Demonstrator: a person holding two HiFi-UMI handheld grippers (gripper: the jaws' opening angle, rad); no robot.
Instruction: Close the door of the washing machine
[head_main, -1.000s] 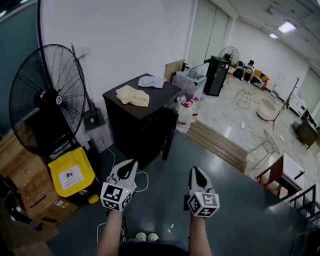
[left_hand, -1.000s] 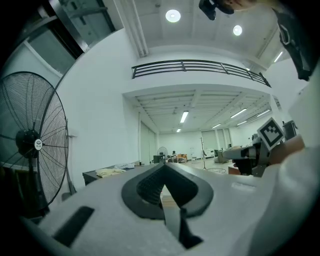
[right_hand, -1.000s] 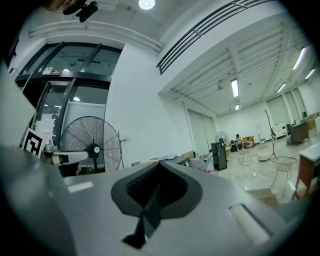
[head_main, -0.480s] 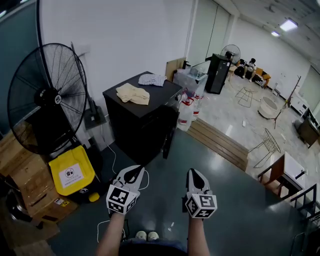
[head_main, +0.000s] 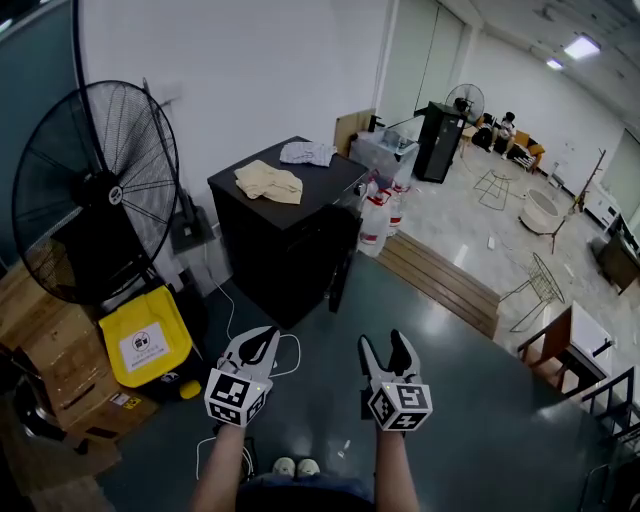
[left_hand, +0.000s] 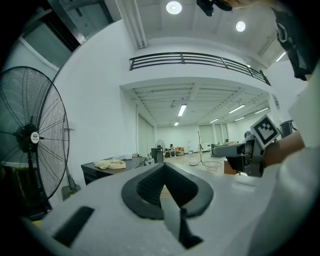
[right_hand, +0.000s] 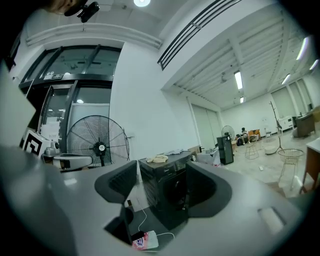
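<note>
The washing machine (head_main: 280, 235) is a black, boxy front-loader. It stands upright on the dark floor (head_main: 470, 400) against the white wall (head_main: 250, 70), at about 11 o'clock in the head view. Its dark door (head_main: 342, 262) hangs swung outward from the front face, seen nearly edge-on at the cabinet's 4 o'clock corner.

The washing machine (head_main: 285, 245) has a smooth, dark casing with a dull sheen, and the cream cloth (head_main: 268, 182) on top looks soft and crumpled. The dark floor (head_main: 480, 400) is glossy. The fan (head_main: 95, 190) has a wire metal grille, the yellow bin (head_main: 140, 345) looks like smooth plastic, and the boxes (head_main: 50, 350) are matt cardboard.
</note>
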